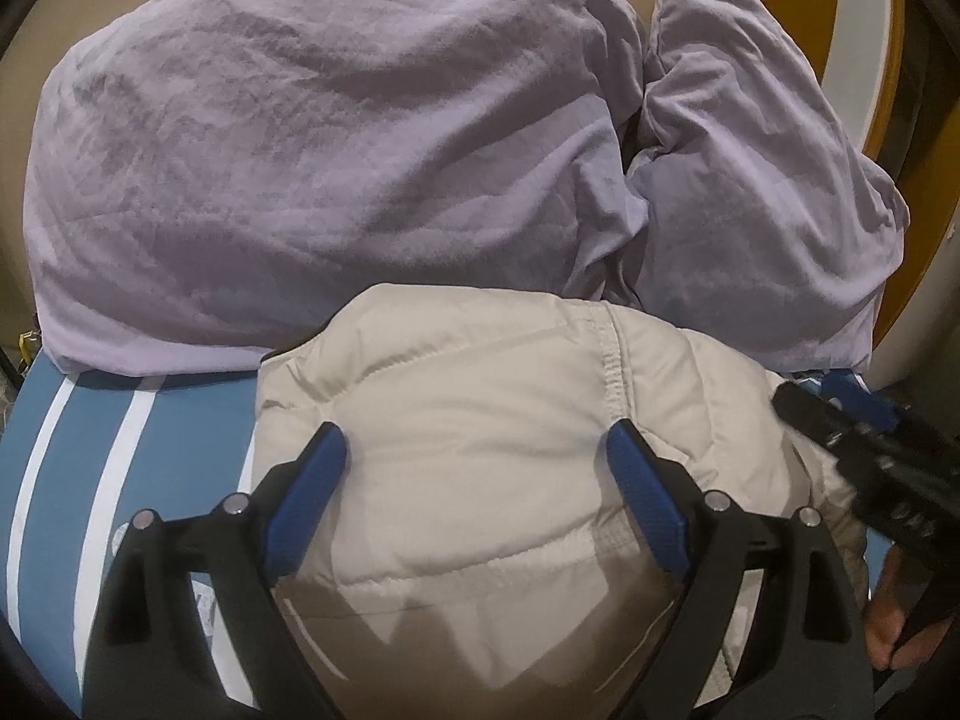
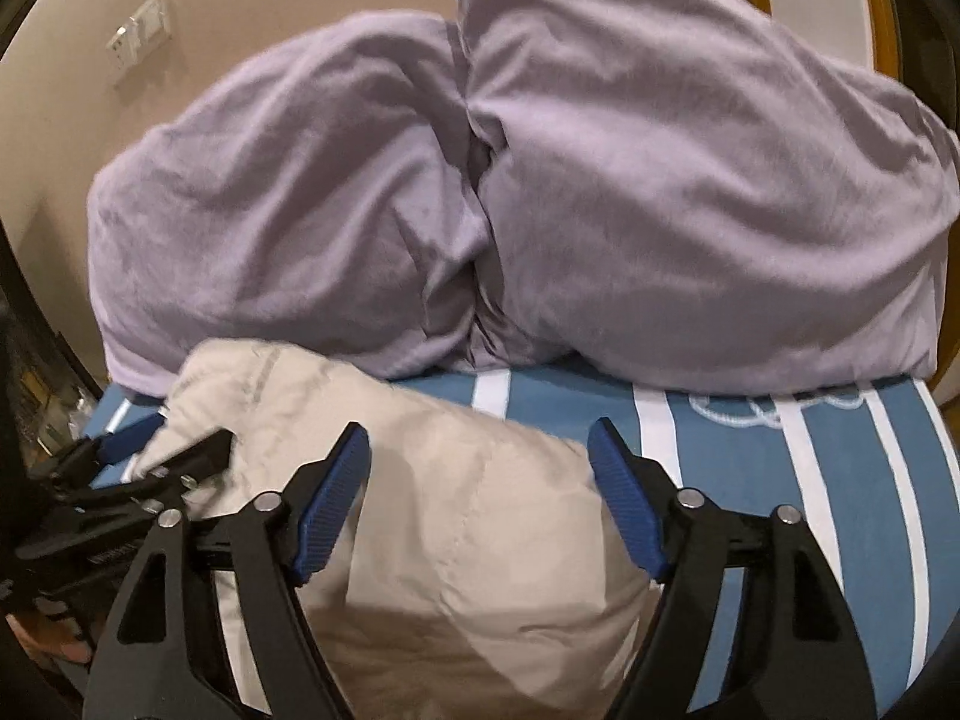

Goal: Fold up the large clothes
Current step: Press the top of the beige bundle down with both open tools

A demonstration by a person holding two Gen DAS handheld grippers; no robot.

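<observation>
The beige padded jacket [image 1: 498, 468] lay bundled low in the frame on the striped sheet [image 2: 780, 480]. The left gripper [image 1: 477, 450] and right gripper [image 2: 480, 450] both hung wide, empty. Left unpinned, its springy padding could unfold.

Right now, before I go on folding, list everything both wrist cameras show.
padded jacket: one, beige, quilted, bunched on the bed's near side, under both grippers.
duvet: one, lilac, heaped behind the jacket.
bedsheet: one, blue with white stripes, beneath everything.
wall switch plate: one, white, on the beige wall, far left.
left gripper: black, blue pads, open above the jacket.
right gripper: same, open above the jacket.
</observation>
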